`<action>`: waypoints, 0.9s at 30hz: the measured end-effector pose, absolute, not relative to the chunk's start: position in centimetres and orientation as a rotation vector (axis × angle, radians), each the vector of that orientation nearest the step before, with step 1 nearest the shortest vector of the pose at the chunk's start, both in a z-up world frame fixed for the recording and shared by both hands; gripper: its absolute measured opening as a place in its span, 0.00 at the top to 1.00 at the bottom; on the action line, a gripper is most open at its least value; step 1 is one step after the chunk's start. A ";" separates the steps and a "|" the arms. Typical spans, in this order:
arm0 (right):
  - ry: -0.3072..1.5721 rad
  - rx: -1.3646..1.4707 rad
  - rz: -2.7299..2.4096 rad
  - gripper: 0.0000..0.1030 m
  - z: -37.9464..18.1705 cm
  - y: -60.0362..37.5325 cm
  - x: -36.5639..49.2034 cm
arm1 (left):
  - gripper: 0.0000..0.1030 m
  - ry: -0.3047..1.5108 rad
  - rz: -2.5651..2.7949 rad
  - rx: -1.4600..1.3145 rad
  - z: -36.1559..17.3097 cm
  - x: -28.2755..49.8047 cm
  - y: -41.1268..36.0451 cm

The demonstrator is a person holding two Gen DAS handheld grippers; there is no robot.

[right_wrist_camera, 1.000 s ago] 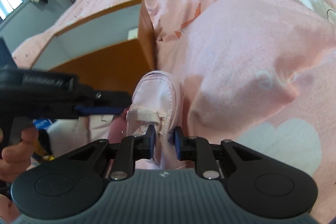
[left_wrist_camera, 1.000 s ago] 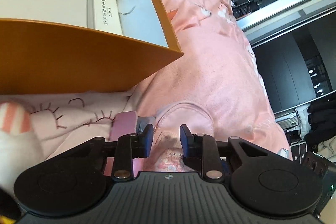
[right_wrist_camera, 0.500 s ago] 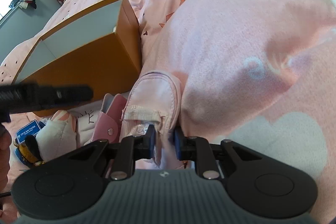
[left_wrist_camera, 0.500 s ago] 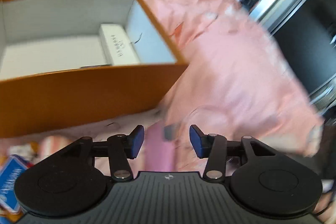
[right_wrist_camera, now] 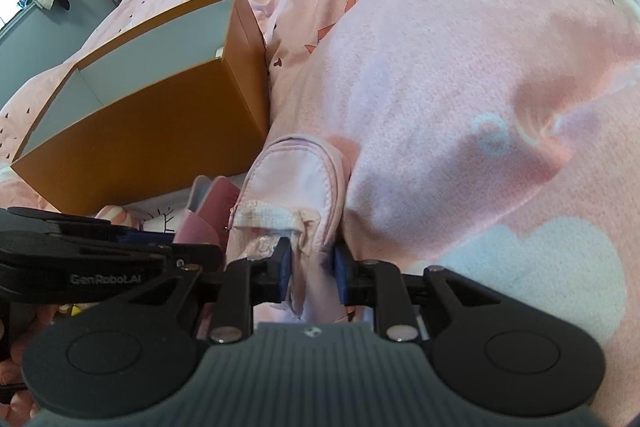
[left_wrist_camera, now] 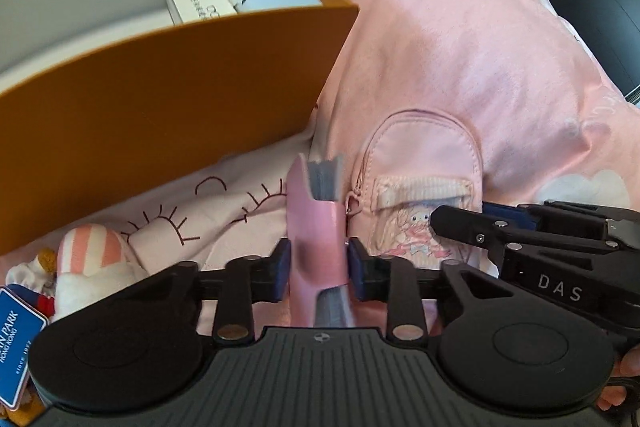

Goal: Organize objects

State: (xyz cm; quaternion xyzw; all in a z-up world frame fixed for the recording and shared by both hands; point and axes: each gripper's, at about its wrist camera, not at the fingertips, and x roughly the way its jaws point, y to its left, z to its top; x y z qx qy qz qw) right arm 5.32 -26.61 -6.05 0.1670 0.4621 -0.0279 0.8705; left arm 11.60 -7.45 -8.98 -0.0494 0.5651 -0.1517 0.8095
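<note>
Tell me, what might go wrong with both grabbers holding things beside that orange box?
The left gripper has just closed on a slim pink case near its end; it might slip. The right gripper pinches only the soft fabric of the pink mini backpack, which could sag and catch the orange box wall.

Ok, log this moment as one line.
left gripper: closing on pink wallet | right gripper: shut on mini backpack | orange box: open

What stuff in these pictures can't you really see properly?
- Orange box floor: left wrist view, its near wall hides most of it; only a white case shows.
- Pink wallet: left wrist view, blurred; the left gripper body covers its lower end.
- Blue card: left wrist view, cut off by the picture edge.
- Small pink backpack: right wrist view, bottom hidden behind the right gripper.
</note>
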 end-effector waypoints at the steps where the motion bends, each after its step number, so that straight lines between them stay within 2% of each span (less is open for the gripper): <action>1: 0.967 0.343 -0.060 0.76 -6.1 -26.6 5.3 | 0.72 1.205 -0.318 -0.108 -9.0 11.5 -7.3; 5: 0.968 0.309 -0.066 0.73 -6.1 -26.1 5.5 | 0.75 1.198 -0.298 -0.119 -9.4 11.5 -6.7; 10: 0.956 0.281 -0.056 0.79 -5.5 -25.7 5.5 | 0.77 1.166 -0.304 -0.221 -8.8 10.9 -4.8; 16: 0.904 0.269 -0.029 0.82 -3.0 -25.2 5.2 | 0.77 1.006 -0.337 -0.332 -5.2 8.9 -1.7; 27: 0.716 0.216 0.031 0.82 5.8 -24.1 5.9 | 0.77 0.718 -0.381 -0.450 2.4 7.5 2.5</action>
